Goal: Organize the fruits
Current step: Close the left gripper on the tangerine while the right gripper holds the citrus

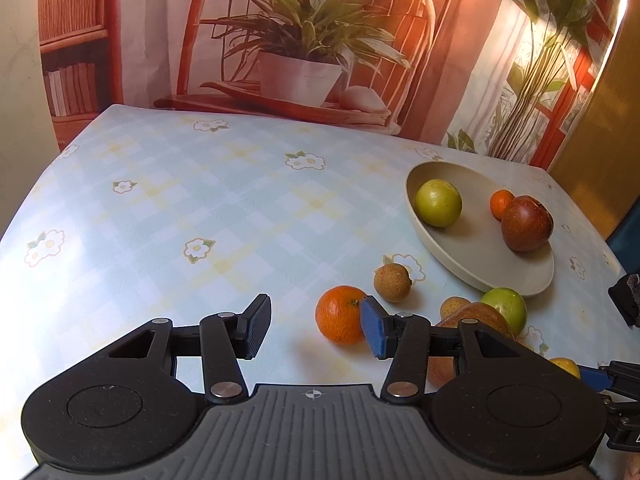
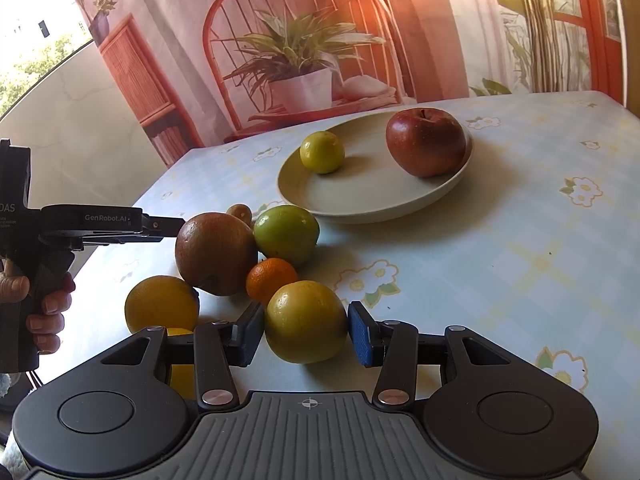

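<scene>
A: Right gripper (image 2: 306, 334) status?
B: Clenched on the round yellow-green fruit (image 2: 305, 327), near the table's front edge.
A: Left gripper (image 1: 316, 328)?
B: Released, empty; beige round plate (image 1: 472, 256) toward the far-right corner.

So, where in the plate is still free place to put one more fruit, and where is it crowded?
The plate is bare in its middle and near side, between the small green fruit and the red apple. A small orange sits behind the apple. It is crowded on the tablecloth before the plate, where the loose fruits cluster.
</scene>
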`<action>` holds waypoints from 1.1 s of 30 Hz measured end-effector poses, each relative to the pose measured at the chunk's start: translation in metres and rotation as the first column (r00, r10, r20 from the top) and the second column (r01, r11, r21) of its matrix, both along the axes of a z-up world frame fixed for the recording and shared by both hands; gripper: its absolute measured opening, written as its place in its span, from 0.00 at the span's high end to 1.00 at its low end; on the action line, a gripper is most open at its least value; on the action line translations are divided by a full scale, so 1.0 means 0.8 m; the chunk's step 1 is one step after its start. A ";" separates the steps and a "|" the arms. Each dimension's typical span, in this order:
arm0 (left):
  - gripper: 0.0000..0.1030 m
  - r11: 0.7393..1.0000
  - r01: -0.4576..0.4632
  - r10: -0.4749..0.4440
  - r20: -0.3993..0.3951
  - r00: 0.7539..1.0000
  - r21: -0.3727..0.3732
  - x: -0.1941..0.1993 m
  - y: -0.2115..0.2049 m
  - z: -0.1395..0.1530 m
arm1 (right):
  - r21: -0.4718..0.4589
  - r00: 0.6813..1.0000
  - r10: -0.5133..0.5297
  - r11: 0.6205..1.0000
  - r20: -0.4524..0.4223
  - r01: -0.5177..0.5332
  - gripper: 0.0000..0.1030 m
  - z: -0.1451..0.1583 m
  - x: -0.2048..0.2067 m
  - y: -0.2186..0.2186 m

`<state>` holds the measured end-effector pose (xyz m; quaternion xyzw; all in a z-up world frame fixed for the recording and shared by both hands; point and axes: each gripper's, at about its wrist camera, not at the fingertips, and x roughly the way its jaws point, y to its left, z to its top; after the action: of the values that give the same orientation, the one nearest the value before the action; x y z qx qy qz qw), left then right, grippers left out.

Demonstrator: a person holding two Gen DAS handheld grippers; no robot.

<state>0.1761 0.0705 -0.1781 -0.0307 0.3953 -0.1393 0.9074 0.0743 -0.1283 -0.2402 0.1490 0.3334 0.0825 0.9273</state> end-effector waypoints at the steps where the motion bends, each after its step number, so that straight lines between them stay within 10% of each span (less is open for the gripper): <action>1: 0.50 1.000 0.004 -0.004 0.000 1.000 -0.013 0.002 -0.001 0.000 | 0.001 1.000 0.000 1.000 -0.001 0.000 0.59 0.000 0.000 0.000; 33: 0.62 0.999 0.029 -0.029 -0.013 0.999 -0.017 0.007 -0.013 -0.007 | 0.007 1.000 0.013 1.000 -0.009 -0.012 0.59 -0.004 0.009 0.001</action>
<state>0.1816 0.0601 -0.1835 -0.0335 0.4008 -0.1554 0.9023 0.0815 -0.1273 -0.2431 0.1504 0.3381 0.0887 0.9248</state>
